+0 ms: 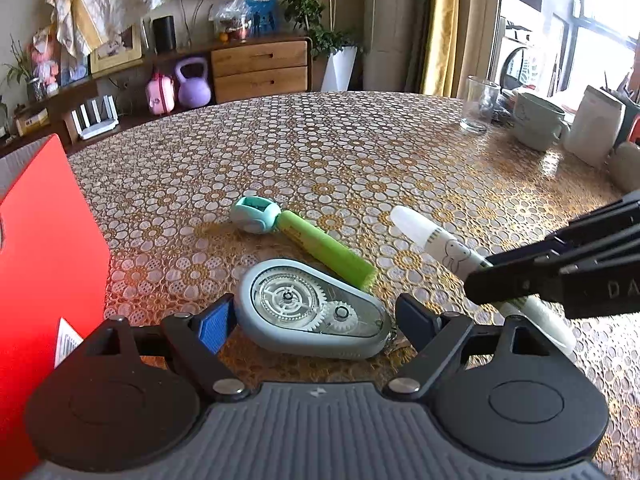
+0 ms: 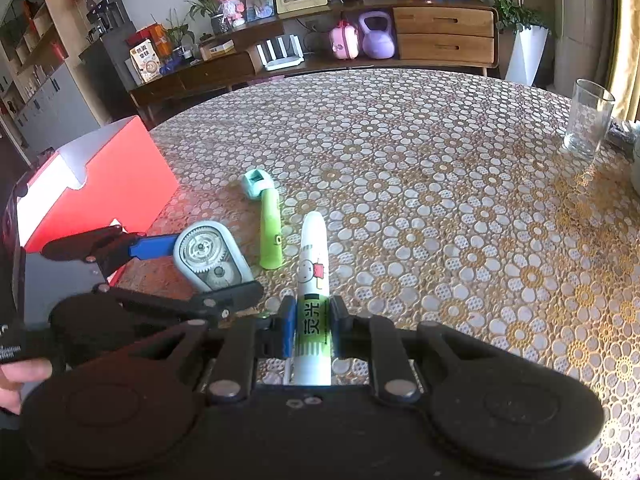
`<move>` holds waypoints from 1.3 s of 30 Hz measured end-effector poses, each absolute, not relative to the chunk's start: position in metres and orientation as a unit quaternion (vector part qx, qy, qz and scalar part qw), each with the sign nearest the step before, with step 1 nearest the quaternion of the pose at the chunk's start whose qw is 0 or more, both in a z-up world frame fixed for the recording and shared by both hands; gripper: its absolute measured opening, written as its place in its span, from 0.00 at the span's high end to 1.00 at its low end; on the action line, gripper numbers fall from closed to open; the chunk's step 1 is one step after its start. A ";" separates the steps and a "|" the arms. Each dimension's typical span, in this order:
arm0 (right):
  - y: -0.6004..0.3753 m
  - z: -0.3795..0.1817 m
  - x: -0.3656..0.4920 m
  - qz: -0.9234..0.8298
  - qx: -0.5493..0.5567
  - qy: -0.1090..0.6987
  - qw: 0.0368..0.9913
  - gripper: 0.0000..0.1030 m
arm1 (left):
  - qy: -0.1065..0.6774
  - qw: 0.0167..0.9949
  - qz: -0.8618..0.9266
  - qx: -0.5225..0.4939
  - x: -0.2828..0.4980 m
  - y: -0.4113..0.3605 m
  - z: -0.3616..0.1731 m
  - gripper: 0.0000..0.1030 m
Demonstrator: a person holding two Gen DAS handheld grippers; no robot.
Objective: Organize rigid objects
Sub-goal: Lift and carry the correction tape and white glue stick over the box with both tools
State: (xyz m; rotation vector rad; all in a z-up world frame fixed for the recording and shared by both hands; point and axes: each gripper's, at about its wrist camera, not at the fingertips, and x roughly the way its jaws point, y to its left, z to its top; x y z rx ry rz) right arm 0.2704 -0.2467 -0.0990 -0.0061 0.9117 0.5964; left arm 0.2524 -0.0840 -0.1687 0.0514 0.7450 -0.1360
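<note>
1. Right gripper [image 2: 310, 330] clamped on white marker [image 2: 314, 264], tip pointing away over the tablecloth [image 2: 440, 200].
2. Left gripper [image 1: 312, 320] spread wide around grey-blue tape dispenser [image 1: 312, 312] (pads apart from it), dispenser flat on the cloth.
3. Green highlighter [image 1: 324, 250] just beyond, touching a teal roller [image 1: 256, 214].
4. Red box [image 2: 116, 184] at left.

Brightness: both views are bright, daylight.
Light source: the window [image 1: 592, 20] at the far right of the left wrist view, overexposed to white.
Glare: shiny reflection on the tablecloth [image 1: 500, 160] near the glass [image 1: 478, 104]; also at the right side in the right wrist view.
Shadows: soft and short under the small objects.
Colour cast: red glow on the cloth beside the red box [image 2: 116, 184].
Distortion: strong fisheye, table edge and furniture curved.
Sharpness: centre clear, edges softer.
</note>
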 end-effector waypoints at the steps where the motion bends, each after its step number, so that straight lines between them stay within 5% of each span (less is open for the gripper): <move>1: -0.247 -0.098 0.268 0.284 -0.001 0.432 0.856 0.84 | 0.362 0.929 -0.068 0.024 0.249 -0.084 -0.168 0.17; 21: -0.217 -0.028 0.217 0.287 0.011 0.398 0.871 0.84 | 0.336 0.939 -0.075 -0.017 0.185 -0.049 -0.087 0.17; 39: -0.107 0.031 0.191 0.334 -0.024 0.351 0.874 0.84 | 0.306 0.950 -0.029 -0.054 0.137 0.072 -0.011 0.17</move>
